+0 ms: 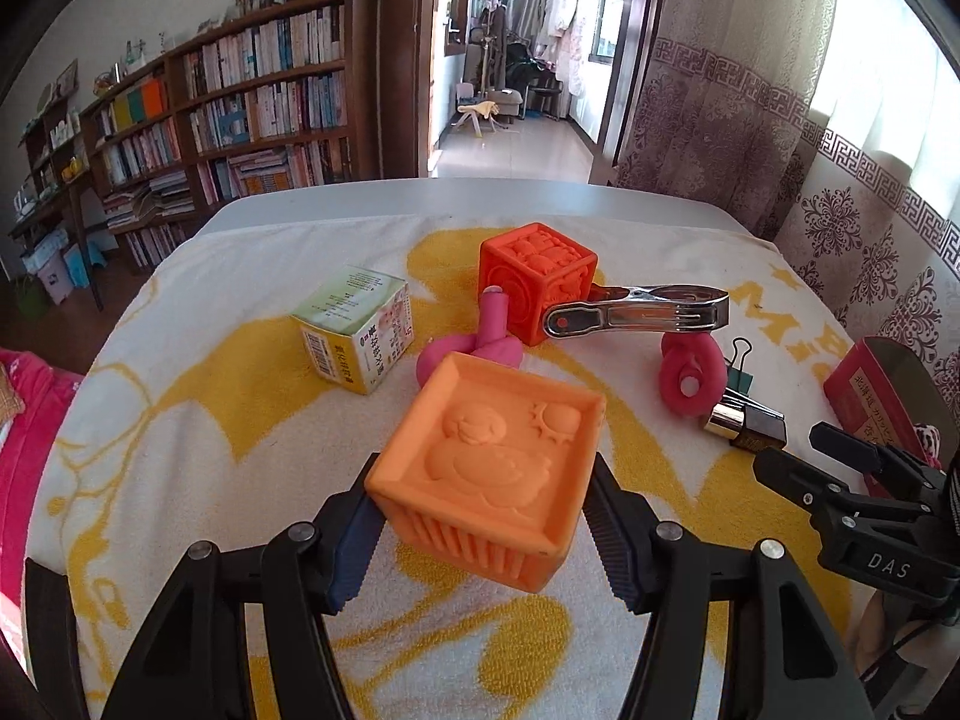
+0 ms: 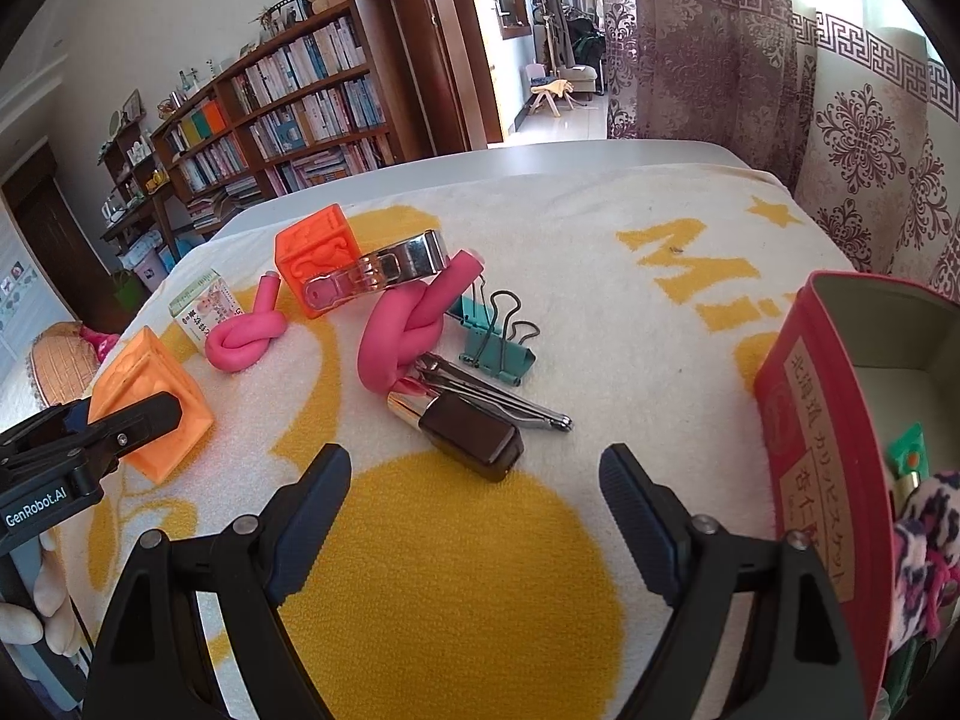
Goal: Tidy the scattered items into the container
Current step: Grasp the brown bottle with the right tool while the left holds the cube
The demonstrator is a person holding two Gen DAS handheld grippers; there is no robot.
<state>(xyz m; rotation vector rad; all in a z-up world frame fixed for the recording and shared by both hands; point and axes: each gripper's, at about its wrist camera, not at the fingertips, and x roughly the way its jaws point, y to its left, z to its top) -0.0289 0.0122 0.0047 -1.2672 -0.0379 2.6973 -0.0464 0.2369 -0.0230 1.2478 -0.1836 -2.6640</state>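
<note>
progress: early | left hand-held gripper point(image 1: 480, 531) is clamped on light orange block point(image 1: 489, 468); right hand-held gripper point(image 2: 474, 516) is spread, empty | red container point(image 2: 804, 420) is partly filled; 8 items are left on tabletop point(image 2: 600, 156)

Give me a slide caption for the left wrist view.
Left gripper holding a light orange duck-embossed cube above the yellow-patterned towel, other toys scattered beyond.

Black left gripper point(image 1: 486, 531), ribbed blue jaws, silver screws, white lettering
</note>
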